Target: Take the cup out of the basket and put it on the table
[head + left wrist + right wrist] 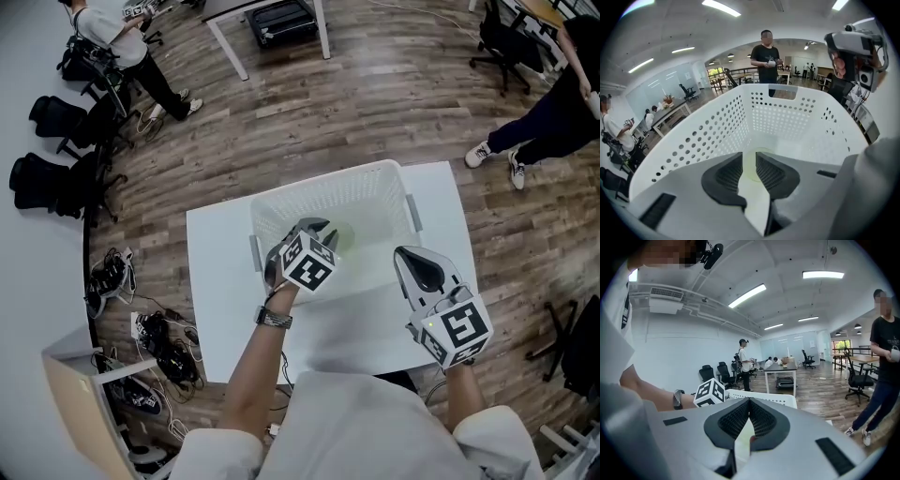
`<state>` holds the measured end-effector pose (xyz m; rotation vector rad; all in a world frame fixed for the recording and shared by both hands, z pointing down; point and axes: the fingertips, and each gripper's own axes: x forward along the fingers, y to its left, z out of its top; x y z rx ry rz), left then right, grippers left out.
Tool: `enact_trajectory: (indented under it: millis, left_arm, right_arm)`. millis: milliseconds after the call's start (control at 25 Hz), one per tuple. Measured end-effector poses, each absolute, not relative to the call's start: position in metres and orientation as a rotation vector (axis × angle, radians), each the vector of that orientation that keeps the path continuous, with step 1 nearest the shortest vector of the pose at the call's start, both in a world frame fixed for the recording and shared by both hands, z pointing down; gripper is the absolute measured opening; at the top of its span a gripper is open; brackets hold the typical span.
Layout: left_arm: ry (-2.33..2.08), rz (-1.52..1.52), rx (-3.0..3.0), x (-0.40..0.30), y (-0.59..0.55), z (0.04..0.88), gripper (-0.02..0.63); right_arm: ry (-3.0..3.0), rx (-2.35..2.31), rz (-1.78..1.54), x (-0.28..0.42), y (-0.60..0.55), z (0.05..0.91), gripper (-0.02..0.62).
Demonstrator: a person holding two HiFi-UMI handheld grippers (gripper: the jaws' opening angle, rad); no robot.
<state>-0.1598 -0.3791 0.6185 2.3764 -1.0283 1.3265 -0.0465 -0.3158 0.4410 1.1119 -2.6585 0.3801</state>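
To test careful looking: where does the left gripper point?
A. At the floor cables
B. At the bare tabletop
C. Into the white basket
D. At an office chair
C: the left gripper has its jaws apart over the basket, whose perforated walls fill its view.

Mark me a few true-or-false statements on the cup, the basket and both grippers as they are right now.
1. The left gripper reaches into the white perforated basket. True.
2. The cup stands on the table outside the basket. False: it lies in the basket.
3. The left gripper is clamped on the cup. False: its jaws stand apart, and the cup shows beyond the gap.
4. The right gripper is outside the basket, jaws together, holding nothing. True.
5. The basket stands on the wooden floor. False: it is on the white table.
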Motion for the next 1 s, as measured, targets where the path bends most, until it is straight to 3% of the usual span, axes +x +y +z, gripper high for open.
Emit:
enact_trajectory:
  millis: [1000]
  left_arm:
    - [-0.864, 1.360, 2.193, -0.168, -0.393, 0.695, 0.141]
  right_arm:
    - [-2.621, 1.108, 0.451, -0.040, -0.321, 0.462, 0.017]
